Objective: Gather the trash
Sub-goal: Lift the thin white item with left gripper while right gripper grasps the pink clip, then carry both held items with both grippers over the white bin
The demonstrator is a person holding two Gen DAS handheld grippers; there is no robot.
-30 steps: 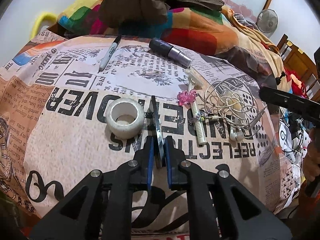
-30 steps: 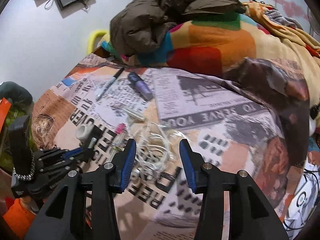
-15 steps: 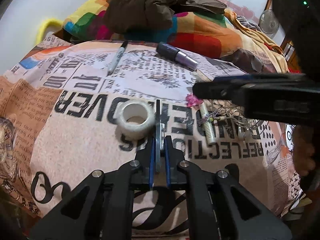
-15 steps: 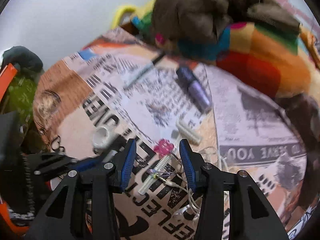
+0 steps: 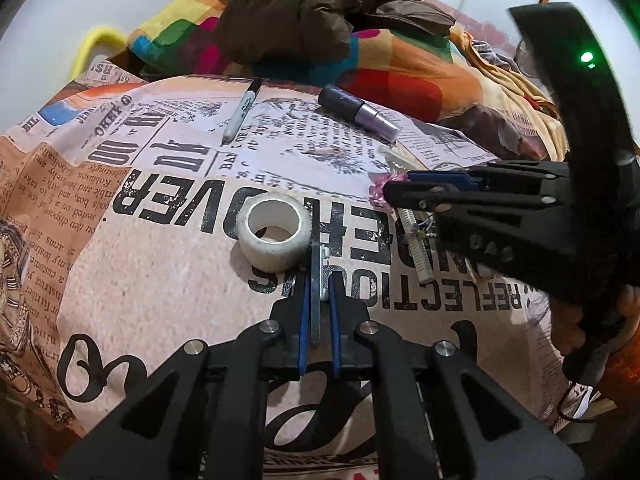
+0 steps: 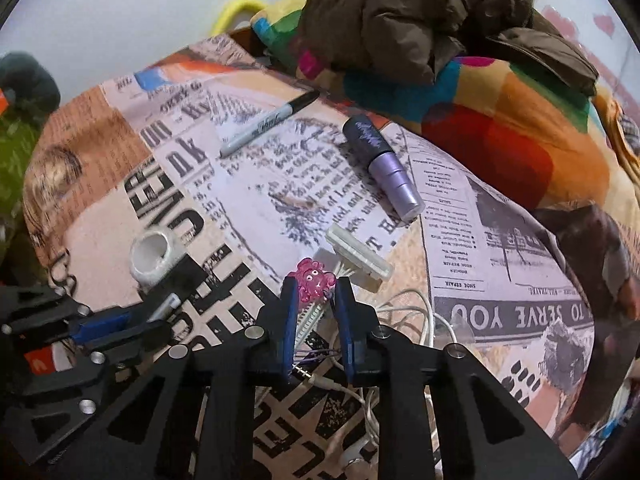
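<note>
My left gripper (image 5: 319,280) is shut on a thin grey metal tool (image 5: 317,276) and holds it just right of a white tape roll (image 5: 274,234), which also shows in the right wrist view (image 6: 154,257). My right gripper (image 6: 316,294) has its jaws narrowed around a white ribbed stick with a pink charm (image 6: 312,280); whether the jaws touch it I cannot tell. In the left wrist view the right gripper (image 5: 394,194) sits over the pink charm (image 5: 380,184). A tangle of white earphone cable (image 6: 404,320) lies under the right gripper.
A black marker (image 6: 268,124) and a purple tube (image 6: 384,168) lie farther back on the newspaper-print cover (image 5: 160,280). A white disposable razor (image 6: 360,258) lies beside the charm. A brown jacket (image 6: 420,20) and a colourful blanket (image 6: 500,120) are piled behind.
My right gripper has swung left and down over the pink charm stick and its jaws have narrowed around it. My left gripper has drawn back slightly, still holding the metal tool.
</note>
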